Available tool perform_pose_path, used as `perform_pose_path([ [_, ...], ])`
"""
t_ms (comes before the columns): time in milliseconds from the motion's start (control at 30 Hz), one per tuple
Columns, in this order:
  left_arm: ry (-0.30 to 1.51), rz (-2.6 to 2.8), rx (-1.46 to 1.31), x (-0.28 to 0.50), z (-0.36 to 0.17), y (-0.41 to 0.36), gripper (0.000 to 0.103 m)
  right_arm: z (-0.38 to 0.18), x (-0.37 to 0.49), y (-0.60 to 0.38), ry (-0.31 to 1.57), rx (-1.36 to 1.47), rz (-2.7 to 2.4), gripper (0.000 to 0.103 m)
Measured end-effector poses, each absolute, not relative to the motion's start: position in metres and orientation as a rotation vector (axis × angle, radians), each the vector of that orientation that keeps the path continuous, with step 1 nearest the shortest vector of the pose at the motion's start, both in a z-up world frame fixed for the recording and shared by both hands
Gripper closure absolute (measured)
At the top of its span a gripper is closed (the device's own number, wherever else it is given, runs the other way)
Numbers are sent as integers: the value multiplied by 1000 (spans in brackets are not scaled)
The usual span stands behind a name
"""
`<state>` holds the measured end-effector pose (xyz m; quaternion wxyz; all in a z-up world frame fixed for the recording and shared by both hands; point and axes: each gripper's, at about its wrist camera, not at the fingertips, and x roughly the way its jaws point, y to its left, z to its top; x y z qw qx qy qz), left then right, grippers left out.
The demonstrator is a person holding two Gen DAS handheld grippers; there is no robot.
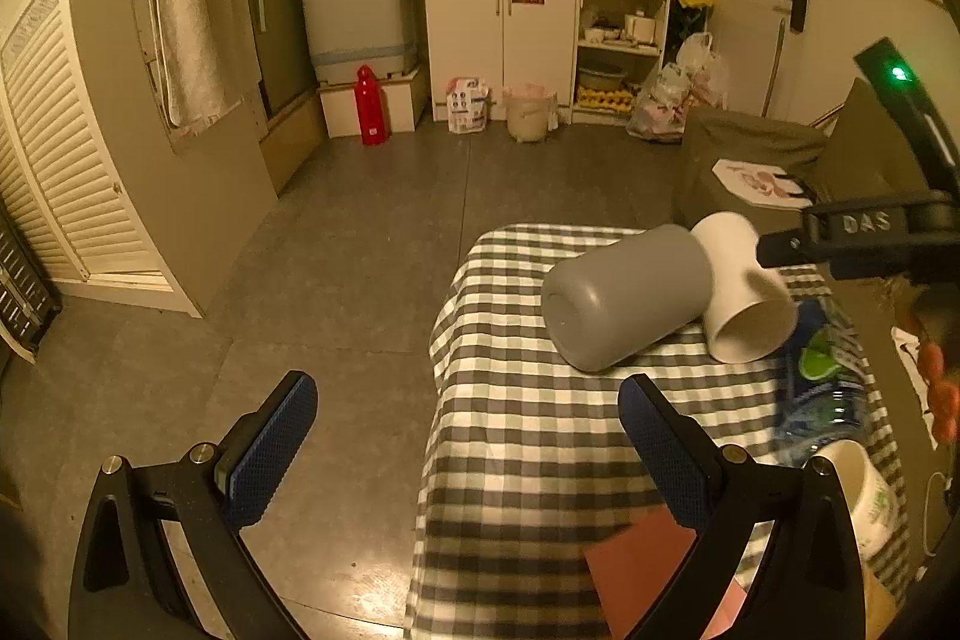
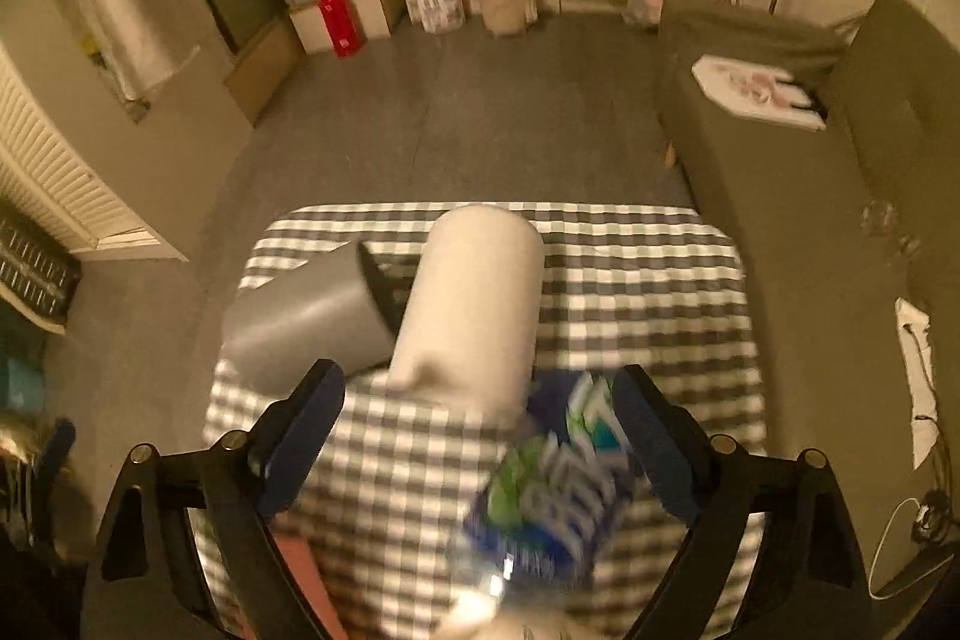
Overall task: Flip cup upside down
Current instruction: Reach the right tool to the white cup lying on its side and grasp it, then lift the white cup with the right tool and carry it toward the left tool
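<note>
Grey tiled floor (image 1: 384, 220), white cabinet (image 1: 501, 40), dim light.

We see a matt grey plastic cup (image 1: 627, 295), a smooth glossy white cup (image 1: 744, 289), checked cloth (image 1: 540, 436), textured blue finger pads (image 1: 273, 451).

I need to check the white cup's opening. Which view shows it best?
The left wrist view: the white cup lies on its side, sharp, its open mouth facing the camera. The right wrist view shows it blurred, opening partly hidden.

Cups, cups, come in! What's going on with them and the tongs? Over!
Both tongs open, left, right, holding nothing. Grey cup and white cup lie on their sides, touching. Plastic bottle lies between right tongs.
</note>
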<state>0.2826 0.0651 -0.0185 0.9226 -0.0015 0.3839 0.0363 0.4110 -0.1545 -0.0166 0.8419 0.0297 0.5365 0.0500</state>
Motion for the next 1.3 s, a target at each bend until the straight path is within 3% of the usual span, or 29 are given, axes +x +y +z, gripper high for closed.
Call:
perform_pose_path([
  [133, 809, 69, -9, 293, -30, 67, 0, -40, 438, -157, 1204, 89, 110, 22],
  [533, 839, 72, 5, 297, -48, 64, 0, -77, 461, -161, 1319, 231, 194, 22],
  [600, 844, 73, 0, 296, -48, 64, 0, -80, 464, -160, 1334, 261, 219, 30],
  [700, 840, 75, 8, 292, -43, 63, 0, -77, 462, -157, 1330, 243, 203, 30],
  [1033, 769, 85, 14, 258, 5, 60, 0, 13, 414, -162, 1179, 218, 248, 31],
  [1300, 700, 84, 11, 195, 53, 55, 0, 105, 308, -160, 1054, 156, 315, 31],
])
